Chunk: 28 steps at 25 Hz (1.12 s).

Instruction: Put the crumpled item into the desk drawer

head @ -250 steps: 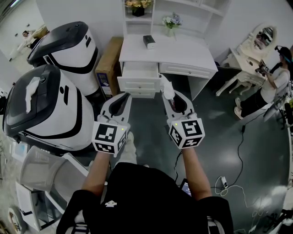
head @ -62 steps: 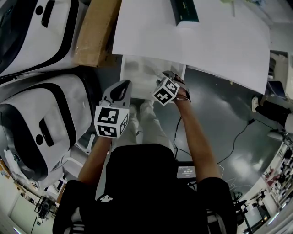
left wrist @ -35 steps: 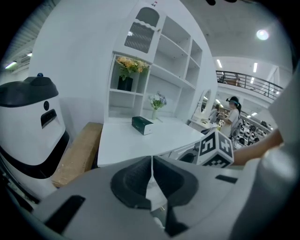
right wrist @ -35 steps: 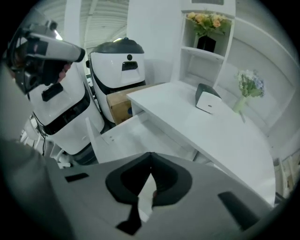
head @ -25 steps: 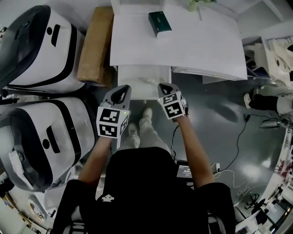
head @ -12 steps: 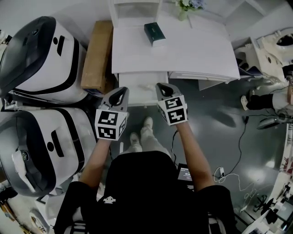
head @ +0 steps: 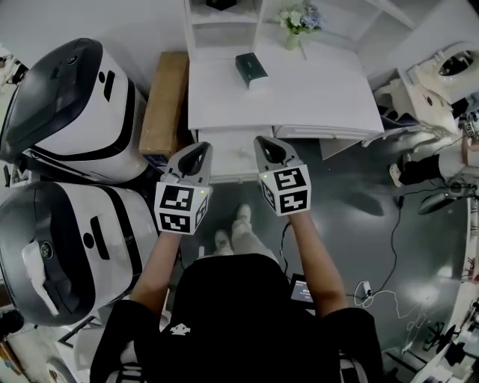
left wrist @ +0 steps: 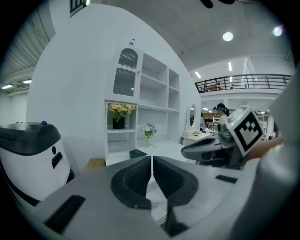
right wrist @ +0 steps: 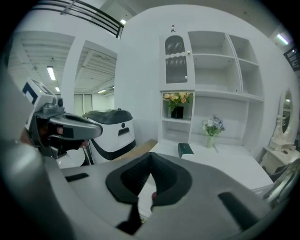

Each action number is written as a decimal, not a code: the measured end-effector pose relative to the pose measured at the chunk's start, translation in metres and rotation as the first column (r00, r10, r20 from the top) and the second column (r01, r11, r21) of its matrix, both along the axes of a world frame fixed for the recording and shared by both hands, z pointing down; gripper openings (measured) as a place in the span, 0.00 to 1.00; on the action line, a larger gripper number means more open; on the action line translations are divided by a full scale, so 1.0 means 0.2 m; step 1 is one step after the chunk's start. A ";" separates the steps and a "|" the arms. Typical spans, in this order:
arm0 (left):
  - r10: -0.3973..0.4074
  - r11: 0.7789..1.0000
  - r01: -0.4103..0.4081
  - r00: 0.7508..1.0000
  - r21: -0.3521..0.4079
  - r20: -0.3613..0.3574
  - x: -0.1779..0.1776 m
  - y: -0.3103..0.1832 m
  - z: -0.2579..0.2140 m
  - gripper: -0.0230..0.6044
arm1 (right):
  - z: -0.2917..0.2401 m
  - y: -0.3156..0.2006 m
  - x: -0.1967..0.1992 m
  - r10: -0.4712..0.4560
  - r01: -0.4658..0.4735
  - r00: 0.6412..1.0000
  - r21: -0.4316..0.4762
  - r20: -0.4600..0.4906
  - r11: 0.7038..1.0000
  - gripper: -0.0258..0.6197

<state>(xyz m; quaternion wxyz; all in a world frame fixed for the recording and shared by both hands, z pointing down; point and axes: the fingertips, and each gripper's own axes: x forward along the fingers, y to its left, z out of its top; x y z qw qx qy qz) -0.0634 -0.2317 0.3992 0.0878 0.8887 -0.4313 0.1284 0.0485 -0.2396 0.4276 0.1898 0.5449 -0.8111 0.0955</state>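
head view: left gripper [head: 200, 148] and right gripper [head: 266, 142] held side by side at about the same height in front of the white desk [head: 299, 97], tips over the pulled-out drawer [head: 230, 153].

left gripper view: jaws pressed together, nothing between them. right gripper view: same, pads meeting at the tip, nothing pinched.

through the slit below the left jaws, likely the crumpled item [left wrist: 157, 204]: a pale rumpled patch low down, seemingly lying in the drawer. too blurred to be sure. in the head view, lost against the drawer's white inside.

judging from that: placing looks done, both tools empty and clear of the drawer. left to do, if anything: pushing the drawer shut, its front standing out from the desk edge.

dark green box [head: 251, 69] and small vase of flowers [head: 299, 21] on the desktop, well apart from the drawer, touched by neither gripper. cardboard box [head: 166, 105] on the floor beside the desk, out of the way.
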 end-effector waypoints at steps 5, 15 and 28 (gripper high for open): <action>0.019 0.999 -0.018 1.000 0.048 -0.019 -0.02 0.06 -0.10 0.06 | -0.12 0.08 -0.06 0.001 -0.001 1.000 0.063 -0.006 0.998 0.04; 0.035 0.992 -0.028 0.998 0.124 -0.049 -0.03 0.10 -0.27 0.06 | -0.32 0.14 -0.11 0.023 -0.022 1.000 0.146 0.001 0.989 0.04; 0.021 0.984 -0.011 0.998 0.179 -0.053 0.03 0.24 -0.44 0.06 | -0.48 0.32 -0.04 0.010 -0.013 1.000 0.203 0.014 0.979 0.04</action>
